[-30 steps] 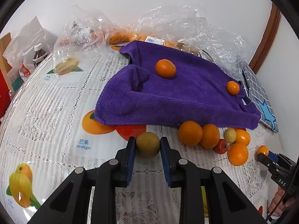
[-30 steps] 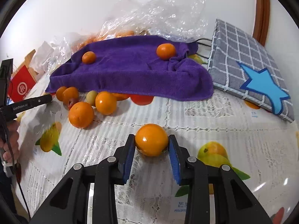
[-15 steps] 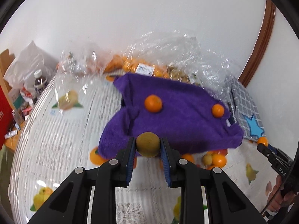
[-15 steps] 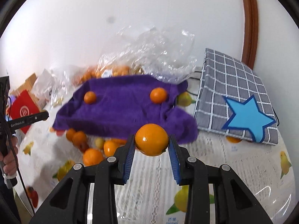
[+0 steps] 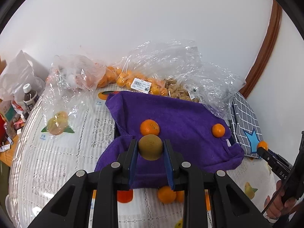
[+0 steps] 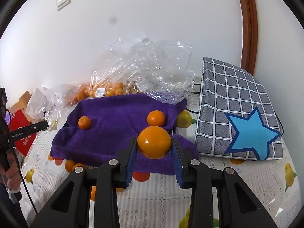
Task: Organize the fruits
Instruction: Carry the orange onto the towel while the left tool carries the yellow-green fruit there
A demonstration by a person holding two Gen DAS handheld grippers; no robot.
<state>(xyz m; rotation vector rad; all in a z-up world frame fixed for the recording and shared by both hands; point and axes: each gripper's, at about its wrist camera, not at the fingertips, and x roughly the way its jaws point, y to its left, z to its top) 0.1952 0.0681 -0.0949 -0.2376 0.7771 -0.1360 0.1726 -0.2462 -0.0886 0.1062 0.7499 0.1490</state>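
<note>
My left gripper (image 5: 150,148) is shut on a brownish-green round fruit (image 5: 150,146), held in the air over the near edge of a purple towel (image 5: 182,114). Two small oranges (image 5: 149,127) (image 5: 218,130) lie on that towel. My right gripper (image 6: 154,145) is shut on a large orange (image 6: 154,144), raised above the towel's (image 6: 114,117) near right corner. The same two small oranges (image 6: 84,122) (image 6: 156,118) rest on the cloth in the right wrist view. More oranges (image 5: 166,194) lie on the tablecloth in front of the towel, partly hidden by my fingers.
Clear plastic bags with oranges (image 5: 136,83) lie along the wall behind the towel. A grey checked cushion with a blue star (image 6: 241,117) lies to the right. A bottle (image 5: 29,96) and packets crowd the far left. A person's hand (image 6: 11,172) holds the other gripper's handle.
Both grippers have risen off the tablecloth with their fruits and moved towards the towel. The loose oranges on the cloth now lie lower in both views, behind my fingers.
</note>
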